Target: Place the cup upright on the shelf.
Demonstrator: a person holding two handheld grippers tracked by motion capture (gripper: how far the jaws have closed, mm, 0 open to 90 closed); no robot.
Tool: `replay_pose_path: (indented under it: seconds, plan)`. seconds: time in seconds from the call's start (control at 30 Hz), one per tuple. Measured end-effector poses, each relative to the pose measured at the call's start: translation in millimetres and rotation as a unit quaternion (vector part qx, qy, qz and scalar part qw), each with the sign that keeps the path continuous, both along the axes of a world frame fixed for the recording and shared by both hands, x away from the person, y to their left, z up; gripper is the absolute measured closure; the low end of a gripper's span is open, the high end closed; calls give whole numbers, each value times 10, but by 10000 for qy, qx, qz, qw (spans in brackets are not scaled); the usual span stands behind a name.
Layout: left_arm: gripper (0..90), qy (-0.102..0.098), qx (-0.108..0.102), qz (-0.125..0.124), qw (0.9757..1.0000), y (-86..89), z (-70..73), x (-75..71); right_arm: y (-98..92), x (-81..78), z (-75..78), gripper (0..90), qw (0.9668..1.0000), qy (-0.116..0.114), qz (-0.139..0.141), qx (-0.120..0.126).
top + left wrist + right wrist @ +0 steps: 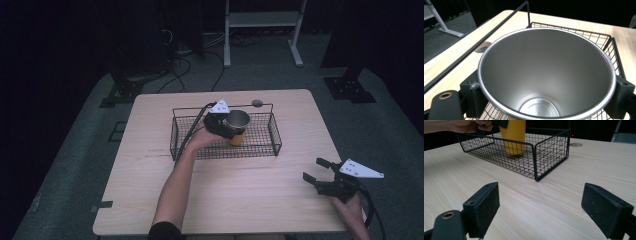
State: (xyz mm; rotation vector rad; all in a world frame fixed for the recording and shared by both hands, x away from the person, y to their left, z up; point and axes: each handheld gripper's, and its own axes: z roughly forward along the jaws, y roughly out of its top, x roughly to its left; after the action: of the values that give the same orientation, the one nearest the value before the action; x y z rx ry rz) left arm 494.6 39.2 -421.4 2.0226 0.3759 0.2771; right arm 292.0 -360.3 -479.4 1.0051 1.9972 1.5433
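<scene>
1. High view: the left claw (pixel 226 121) is clamped on a yellow cup (pixel 237 126) with a steel interior, inside the black wire basket (pixel 274 136) on the wooden surface (pixel 240 190).
2. Left gripper view: both jaws press the cup's rim from opposite sides, and the cup (pixel 546 75) looks empty.
3. Right gripper view: the cup (pixel 513 137) seems to rest on the basket (pixel 549 152) floor, though contact is hard to judge.
4. Right claw (pixel 316 170) hovers near the surface's right front edge, jaws spread wide, holding nothing, well apart from the basket.
</scene>
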Motion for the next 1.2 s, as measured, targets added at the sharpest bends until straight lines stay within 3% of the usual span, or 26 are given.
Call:
replay_pose_path:
  seconds: [0.53,0.9,1.2]
  plan:
    - [119,84,288,-7,9995,-2,-31,4,0,0,0,139,10000,0,2,4]
    - [78,4,260,105,9996,6,-7,-2,-2,0,0,139,10000,-1,5,7]
    - [30,-118,84,152,9998,7,56,-23,-2,1,0,139,10000,-4,-2,8]
